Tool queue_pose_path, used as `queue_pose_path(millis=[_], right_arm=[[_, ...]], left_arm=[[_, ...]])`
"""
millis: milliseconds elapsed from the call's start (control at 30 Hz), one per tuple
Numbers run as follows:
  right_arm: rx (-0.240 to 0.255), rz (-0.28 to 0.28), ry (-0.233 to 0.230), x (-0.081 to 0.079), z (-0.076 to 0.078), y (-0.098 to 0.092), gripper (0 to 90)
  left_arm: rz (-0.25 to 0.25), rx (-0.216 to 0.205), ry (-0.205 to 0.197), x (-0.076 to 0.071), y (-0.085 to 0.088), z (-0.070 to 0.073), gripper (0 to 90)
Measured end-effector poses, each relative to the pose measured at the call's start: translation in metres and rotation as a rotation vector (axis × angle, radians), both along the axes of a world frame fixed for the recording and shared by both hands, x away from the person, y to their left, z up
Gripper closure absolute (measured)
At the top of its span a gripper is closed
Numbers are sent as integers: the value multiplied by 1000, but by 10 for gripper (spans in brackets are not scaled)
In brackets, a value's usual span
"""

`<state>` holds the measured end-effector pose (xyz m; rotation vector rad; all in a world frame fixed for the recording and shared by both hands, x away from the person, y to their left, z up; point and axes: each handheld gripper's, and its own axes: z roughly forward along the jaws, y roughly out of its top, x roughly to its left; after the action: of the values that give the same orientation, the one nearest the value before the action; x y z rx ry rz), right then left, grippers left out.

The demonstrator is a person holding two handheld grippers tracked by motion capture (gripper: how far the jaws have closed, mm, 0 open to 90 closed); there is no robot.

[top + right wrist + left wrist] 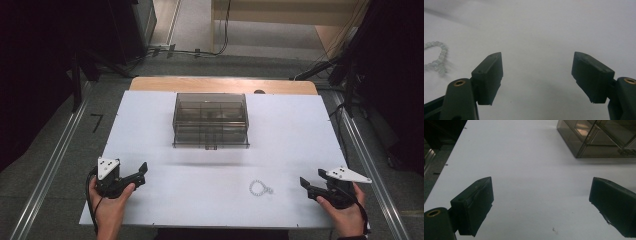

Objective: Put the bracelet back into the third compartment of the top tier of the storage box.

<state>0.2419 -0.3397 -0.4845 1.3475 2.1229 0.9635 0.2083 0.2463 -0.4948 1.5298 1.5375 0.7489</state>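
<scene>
A smoky clear plastic box (pixel 210 120) with inner compartments and a front latch stands shut at the middle back of the white table (pixel 150 125). A small ring of pale beads (pixel 260 188) lies on the table in front of it, toward the right. My left gripper (pixel 142 172) rests open at the near left, nothing between its jaws; its own view has the box corner (pixel 596 140) at upper right. My right gripper (pixel 306 186) is open at the near right, a little right of the beads (pixel 436 58), which lie at the left edge of its view.
A wooden strip (pixel 222 85) runs along the table's far edge. Metal rails (pixel 50 170) flank the table on the floor, with dark stands and cables (pixel 195 50) behind. White tabletop spreads between the grippers and the box.
</scene>
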Motion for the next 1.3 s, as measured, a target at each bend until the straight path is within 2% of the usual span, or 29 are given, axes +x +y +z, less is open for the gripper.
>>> queue_pose_path(millis=[1300], right_arm=[[-11,39,13,0,-1,13,239]], left_arm=[[-6,1,4,0,-1,0,56]])
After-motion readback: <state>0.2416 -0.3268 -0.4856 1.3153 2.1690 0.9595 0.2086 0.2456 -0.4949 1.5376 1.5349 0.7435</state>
